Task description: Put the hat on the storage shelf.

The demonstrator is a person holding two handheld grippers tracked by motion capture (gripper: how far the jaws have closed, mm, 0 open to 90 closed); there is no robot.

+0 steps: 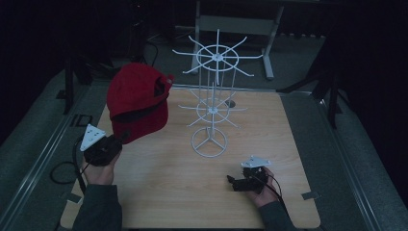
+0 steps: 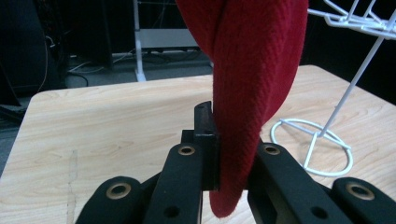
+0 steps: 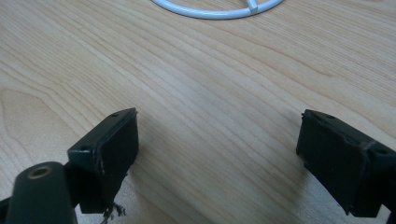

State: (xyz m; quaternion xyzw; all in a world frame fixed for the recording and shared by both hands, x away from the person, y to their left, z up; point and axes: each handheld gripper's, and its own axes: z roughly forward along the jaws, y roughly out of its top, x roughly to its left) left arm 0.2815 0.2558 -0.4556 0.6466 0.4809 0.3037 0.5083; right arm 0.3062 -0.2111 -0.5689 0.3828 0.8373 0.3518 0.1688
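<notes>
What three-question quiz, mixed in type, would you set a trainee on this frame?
1. True or false: the left gripper is shut on the red cap.
2. The right gripper is: A) shut on the rack's base, B) open over bare table, C) shut on the cap.
3. Fill in: the white wire display rack stands on a base shaped like a ____.

Key: 1 true, its jaws pinch a fold of the cap's fabric; 2 B; 3 ring.
</notes>
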